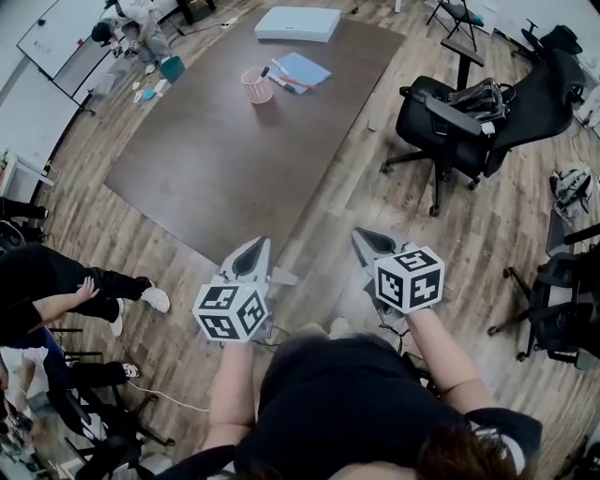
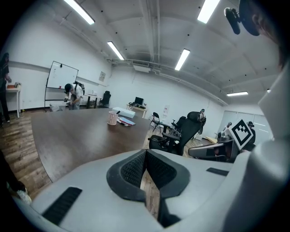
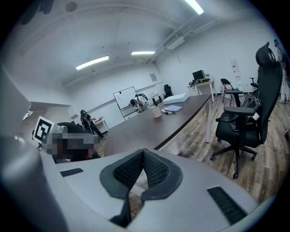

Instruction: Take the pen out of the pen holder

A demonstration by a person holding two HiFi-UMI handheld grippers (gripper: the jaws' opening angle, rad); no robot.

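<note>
A pink mesh pen holder [image 1: 256,85] stands on the far part of the long brown table [image 1: 216,159], with a dark pen [image 1: 265,71] sticking out of it. It shows small and far off in the left gripper view as the pen holder [image 2: 112,118] and in the right gripper view as the pen holder [image 3: 156,112]. My left gripper [image 1: 253,251] and right gripper [image 1: 367,238] hover over the wooden floor, just short of the table's near edge. Both are shut with nothing in them: left gripper [image 2: 145,154], right gripper [image 3: 143,154].
A blue notebook [image 1: 302,67] with pens and a white box [image 1: 298,23] lie beyond the holder. Black office chairs [image 1: 450,117] stand to the right of the table. People sit at the left [image 1: 56,291], and another person [image 1: 131,23] bends over at the far left.
</note>
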